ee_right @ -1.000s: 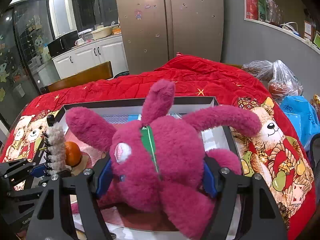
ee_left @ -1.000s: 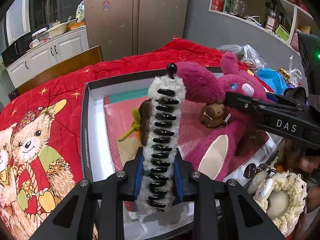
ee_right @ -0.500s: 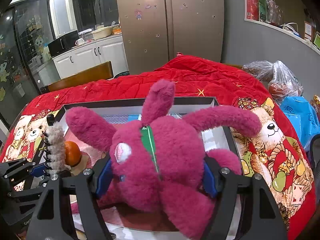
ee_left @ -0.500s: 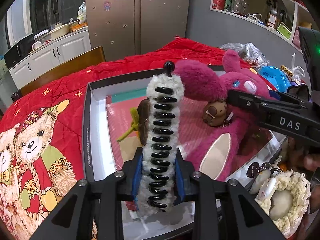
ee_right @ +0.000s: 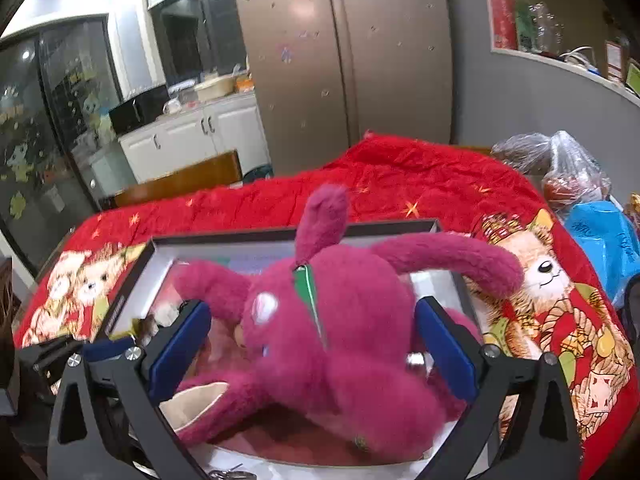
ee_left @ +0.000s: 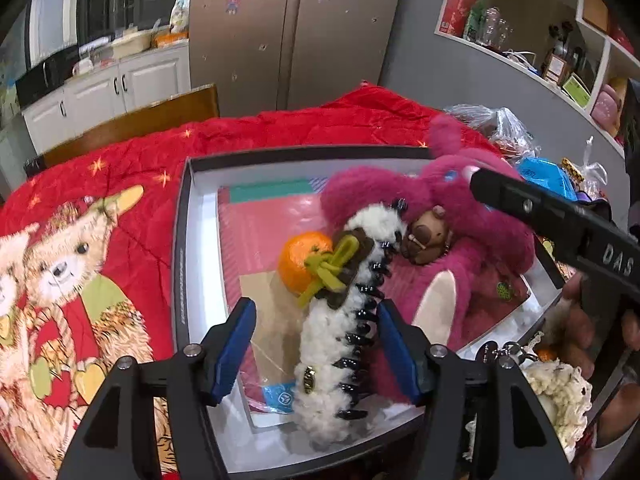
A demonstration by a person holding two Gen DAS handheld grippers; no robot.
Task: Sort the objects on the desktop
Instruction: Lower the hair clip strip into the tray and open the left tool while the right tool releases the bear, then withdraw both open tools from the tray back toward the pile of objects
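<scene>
A white fluffy hair claw clip (ee_left: 340,340) with black teeth lies tilted in the black-rimmed white box (ee_left: 182,240), free between the open jaws of my left gripper (ee_left: 316,344). A magenta plush bear (ee_right: 340,344) lies in the same box, also in the left wrist view (ee_left: 460,216). My right gripper (ee_right: 312,352) is open around the plush, its blue pads (ee_right: 448,344) apart from the fur. An orange (ee_left: 304,260) with a green-bow brown charm (ee_left: 336,268) and a small brown plush charm (ee_left: 426,236) lie in the box.
The box sits on a red teddy-bear quilt (ee_left: 100,240). A crocheted cream item (ee_left: 560,396) and keychains (ee_left: 496,352) lie at the right, a blue bag (ee_right: 604,240) and plastic bags (ee_right: 560,164) beyond. A wooden chair back (ee_left: 132,124) stands behind.
My left gripper opened and let go of the hair clip, which dropped and tilted in the box. My right gripper opened off the plush, which settled lower.
</scene>
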